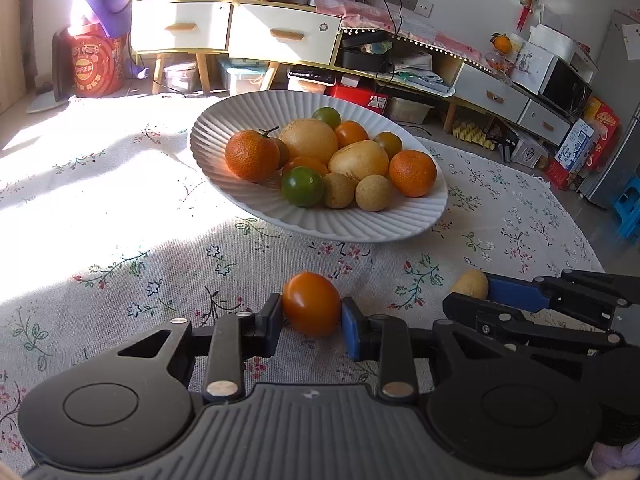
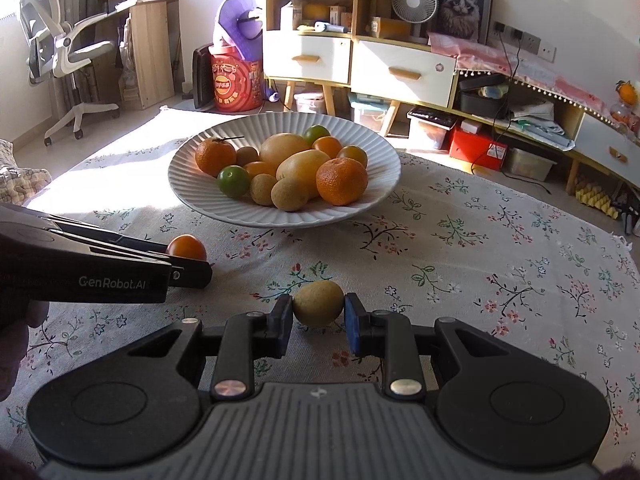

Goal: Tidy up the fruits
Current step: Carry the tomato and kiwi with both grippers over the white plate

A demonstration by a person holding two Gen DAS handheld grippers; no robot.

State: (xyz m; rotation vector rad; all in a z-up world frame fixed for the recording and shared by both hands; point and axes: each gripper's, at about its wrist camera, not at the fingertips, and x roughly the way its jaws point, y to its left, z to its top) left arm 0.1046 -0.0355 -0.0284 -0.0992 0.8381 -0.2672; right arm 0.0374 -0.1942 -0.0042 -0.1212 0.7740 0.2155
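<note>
Flowery tablecloth is lying under everything | left gripper is pinching a small orange tomato on the near side | right gripper is pinching a tan round fruit | white plate is sitting far behind, holding more fruit

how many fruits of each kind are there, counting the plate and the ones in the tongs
mandarins: 2
big yellow fruits: 2
tomatoes: 6, one in the left tongs
tan fruits: 4, one in the right tongs
total: 14
</note>
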